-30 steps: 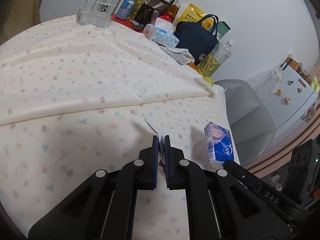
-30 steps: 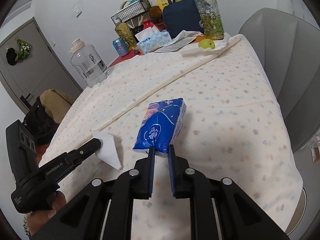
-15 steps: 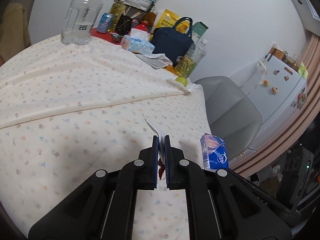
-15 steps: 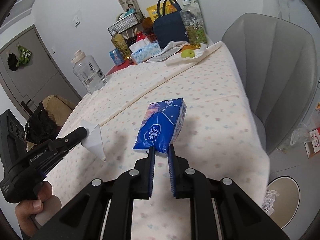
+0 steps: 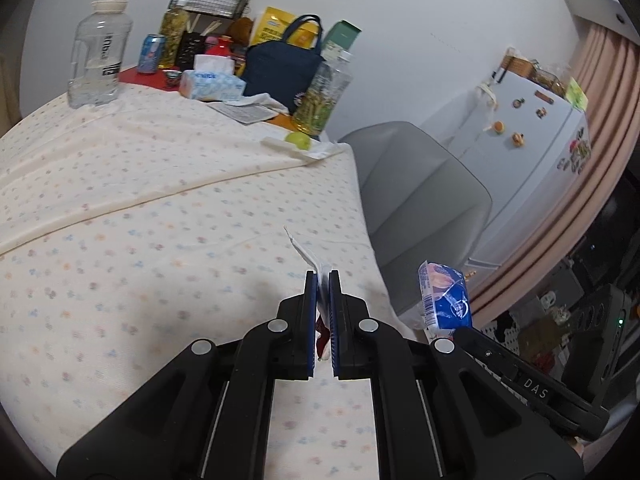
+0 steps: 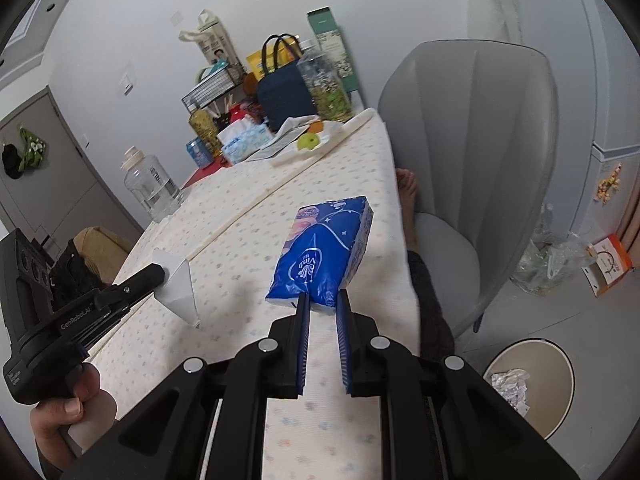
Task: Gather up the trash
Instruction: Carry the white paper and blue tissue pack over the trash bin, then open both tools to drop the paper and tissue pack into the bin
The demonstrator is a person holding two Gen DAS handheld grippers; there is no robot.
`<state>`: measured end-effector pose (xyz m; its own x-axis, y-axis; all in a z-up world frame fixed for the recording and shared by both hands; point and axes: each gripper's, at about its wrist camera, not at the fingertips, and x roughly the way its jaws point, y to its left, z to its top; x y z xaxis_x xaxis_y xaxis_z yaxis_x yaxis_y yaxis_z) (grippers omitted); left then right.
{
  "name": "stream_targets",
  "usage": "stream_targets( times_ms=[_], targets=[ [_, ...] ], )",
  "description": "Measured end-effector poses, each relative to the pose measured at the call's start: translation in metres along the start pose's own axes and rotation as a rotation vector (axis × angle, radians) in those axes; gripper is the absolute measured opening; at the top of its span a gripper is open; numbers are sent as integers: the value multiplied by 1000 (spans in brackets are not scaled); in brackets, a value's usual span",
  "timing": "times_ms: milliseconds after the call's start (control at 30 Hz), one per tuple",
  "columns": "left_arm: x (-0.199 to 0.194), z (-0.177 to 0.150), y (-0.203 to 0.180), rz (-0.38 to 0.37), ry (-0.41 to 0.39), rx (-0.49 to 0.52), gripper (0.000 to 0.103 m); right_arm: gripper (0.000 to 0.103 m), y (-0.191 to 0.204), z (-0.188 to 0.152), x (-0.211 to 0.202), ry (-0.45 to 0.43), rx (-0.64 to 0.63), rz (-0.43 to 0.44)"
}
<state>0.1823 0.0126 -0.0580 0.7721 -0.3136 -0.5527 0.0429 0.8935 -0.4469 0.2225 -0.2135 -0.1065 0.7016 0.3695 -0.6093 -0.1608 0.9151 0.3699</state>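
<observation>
My left gripper [image 5: 323, 276] is shut on a folded white paper scrap [image 5: 306, 254] and holds it above the floral tablecloth [image 5: 160, 216]. The scrap also shows in the right wrist view [image 6: 178, 286], at the left gripper's tip. My right gripper [image 6: 323, 298] is shut on one end of a blue tissue pack [image 6: 326, 248], held in the air over the table's right edge. The pack shows in the left wrist view [image 5: 444, 300] too. A round beige bin [image 6: 528, 384] with crumpled foil inside stands on the floor at lower right.
A grey chair [image 6: 472, 152] stands by the table's right side. At the table's far end are a water jug [image 5: 98, 50], tissue box [image 5: 212, 84], navy bag [image 5: 280, 68], bottle [image 5: 324, 96] and green fruit [image 5: 299, 140]. A fridge [image 5: 532, 136] stands beyond the chair.
Both grippers have lifted and swung right toward the table's edge, keeping hold of the scrap and the tissue pack. The floor bin has come into the right wrist view.
</observation>
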Motion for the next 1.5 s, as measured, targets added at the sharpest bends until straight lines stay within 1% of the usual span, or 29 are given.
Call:
stream_targets(
  times_ms=[300,767,967,1167,1333,1500],
  targets=[
    [24,-9,-50,-22,54,75,6,14,-61,-2,-27,-39,91,-46],
    [96,-45,-130,-59,197,181,6,14,-170,-25,-44,-49,260,-122],
    [127,-65,-165,-72,261,232,6,14,-210,-38,-43,-39,320,-145],
    [154,-83,-188,-70,316,266,6,14,-247,-57,-36,-14,383,-163],
    [170,-95,-203,-67,350,298,6,14,-269,-69,-28,2,423,-162],
    [182,-105,-210,-60,376,313,6,15,-281,-76,-20,18,449,-158]
  ],
)
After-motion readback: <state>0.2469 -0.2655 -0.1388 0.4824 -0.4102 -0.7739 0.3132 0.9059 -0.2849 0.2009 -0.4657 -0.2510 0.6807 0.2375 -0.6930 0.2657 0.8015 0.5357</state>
